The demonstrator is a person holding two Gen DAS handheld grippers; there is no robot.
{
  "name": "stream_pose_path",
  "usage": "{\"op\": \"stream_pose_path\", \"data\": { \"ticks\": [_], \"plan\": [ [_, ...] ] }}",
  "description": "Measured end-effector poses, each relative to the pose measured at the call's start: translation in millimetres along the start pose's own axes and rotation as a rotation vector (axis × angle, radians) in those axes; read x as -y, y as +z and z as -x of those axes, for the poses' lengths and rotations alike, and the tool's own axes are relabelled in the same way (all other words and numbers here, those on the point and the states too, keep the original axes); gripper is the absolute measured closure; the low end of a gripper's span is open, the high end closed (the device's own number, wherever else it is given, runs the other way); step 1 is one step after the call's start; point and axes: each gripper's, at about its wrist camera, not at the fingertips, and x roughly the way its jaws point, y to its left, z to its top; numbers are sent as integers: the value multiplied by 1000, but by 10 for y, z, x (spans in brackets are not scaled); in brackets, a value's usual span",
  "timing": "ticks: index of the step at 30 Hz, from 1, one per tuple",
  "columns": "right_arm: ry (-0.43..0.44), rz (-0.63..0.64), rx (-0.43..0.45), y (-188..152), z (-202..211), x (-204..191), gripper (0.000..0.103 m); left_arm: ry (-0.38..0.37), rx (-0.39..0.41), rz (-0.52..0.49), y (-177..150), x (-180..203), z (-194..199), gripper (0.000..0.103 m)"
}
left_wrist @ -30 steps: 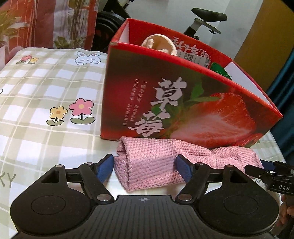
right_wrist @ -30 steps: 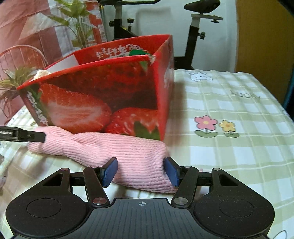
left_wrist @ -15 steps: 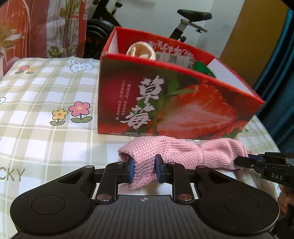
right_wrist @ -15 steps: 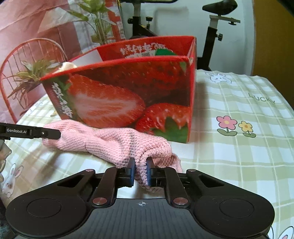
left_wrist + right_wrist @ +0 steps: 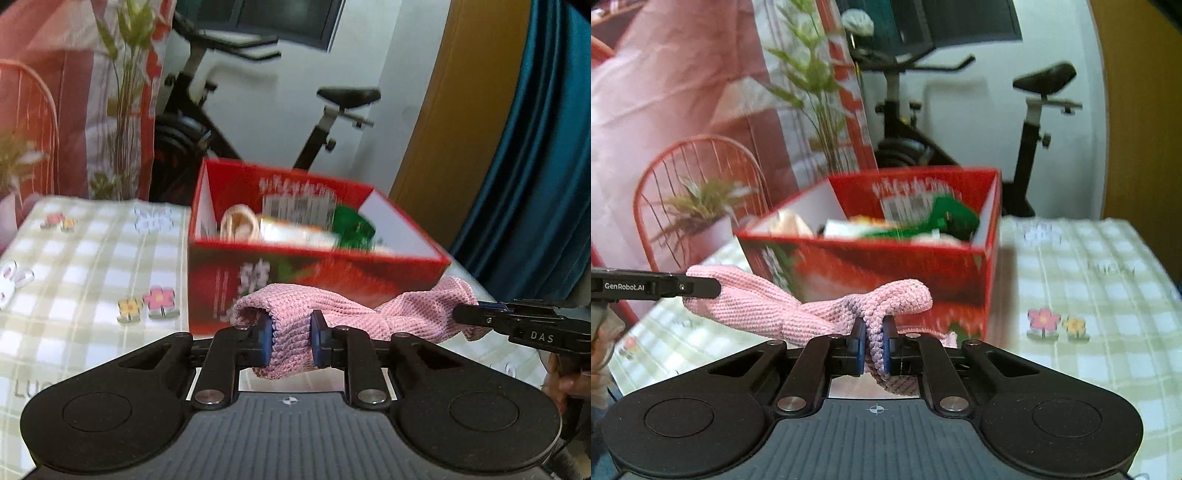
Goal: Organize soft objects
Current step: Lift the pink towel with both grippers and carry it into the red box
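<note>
Pink knitted cloth [image 5: 343, 310], twisted at its middle, hangs between 2 hand-held grippers in front of the red strawberry box [image 5: 317, 266], clear of the checked tablecloth [image 5: 92, 273]. The left gripper [image 5: 290, 341] is clamped on one end, with a thick fold bunched between its blue pads. The right gripper [image 5: 873, 345] is clenched on the other end, pinching a narrower rope of fabric. In the left view the right gripper's fingers enter from the right edge at the cloth's far end; in the right view the left gripper's fingers enter from the left edge likewise.

The step in hand appears to be carrying the cloth up and over the near wall into the box. Done well, both ends should rise level and together, so the sagging middle does not drag on the near rim. The ends should be let go only once the cloth is wholly above the opening.

The box already holds a green soft item [image 5: 951, 216], a pale rounded item [image 5: 238, 225] and some blurred items that cannot be identified. Free room seems greatest toward the white inner wall on the right in the left view. Open tablecloth lies on either side of the box. An exercise bike [image 5: 1034, 122] and a red wire chair [image 5: 698, 192] stand well behind.
</note>
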Motion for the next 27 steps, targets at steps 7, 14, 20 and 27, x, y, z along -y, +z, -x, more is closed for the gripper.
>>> {"op": "stream_pose_path", "data": {
  "ticks": [7, 14, 20, 27],
  "plan": [
    [4, 62, 91, 457, 115, -23, 95, 14, 96, -9, 356, 45, 40, 82],
    [-46, 74, 108, 866, -240, 110, 95, 46, 129, -29, 734, 75, -268, 82],
    [-110, 56, 101, 1066, -733, 262, 95, 95, 118, -41, 987, 55, -682, 82],
    [-165, 80, 48, 1102, -1260, 326, 95, 125, 50, -28, 1082, 2, -1195, 82]
  ]
}}
